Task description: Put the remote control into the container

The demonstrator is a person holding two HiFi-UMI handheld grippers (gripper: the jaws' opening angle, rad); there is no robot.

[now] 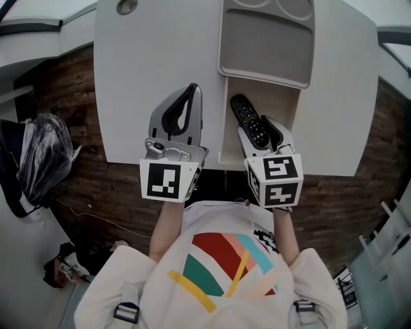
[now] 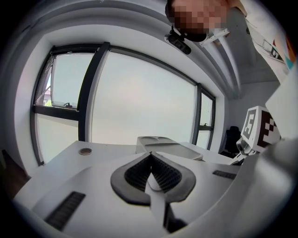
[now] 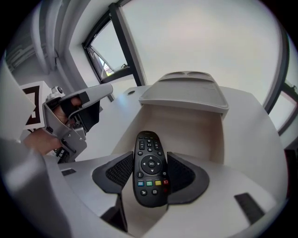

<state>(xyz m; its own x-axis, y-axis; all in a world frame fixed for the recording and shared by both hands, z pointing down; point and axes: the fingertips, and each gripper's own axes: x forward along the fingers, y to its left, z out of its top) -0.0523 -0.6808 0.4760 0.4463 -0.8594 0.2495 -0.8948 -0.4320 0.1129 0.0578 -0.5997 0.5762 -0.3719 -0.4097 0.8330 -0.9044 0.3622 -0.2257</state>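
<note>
1. Remote control (image 1: 249,121) (image 3: 150,168): black, buttons up, long axis pointing away from the person. It's clamped across its lower half.
2. Right gripper (image 1: 257,132) (image 3: 150,174): jaws part-way closed, one ribbed pad on each long edge of the remote. Coloured buttons sit level with the pads, and the near end pokes out behind them.
3. Position: the remote is over the open compartment of the container (image 1: 286,106) (image 3: 186,125), near its left wall in the head view. Can't tell whether it's touching the compartment floor.
4. Container: cream box at the table's near edge. A grey tray-like lid (image 1: 266,42) (image 3: 186,90) with shallow recesses covers the far part. The near part is open.
5. Left gripper (image 1: 191,93) (image 2: 150,155): jaws fully together, pad tips meeting, nothing between them. It's above bare table, left of the container and level with the right gripper.
6. Marker cubes: one on each gripper, left (image 1: 166,180) and right (image 1: 275,177), both at the near table edge.
7. Table (image 1: 148,64): white top with a round grommet (image 1: 126,6) (image 2: 85,151) at the far left.
8. Surroundings: dark wood-pattern floor (image 1: 70,96) with a black bag (image 1: 42,154) off to the left. Big dark-framed window (image 2: 139,97) behind the table.
</note>
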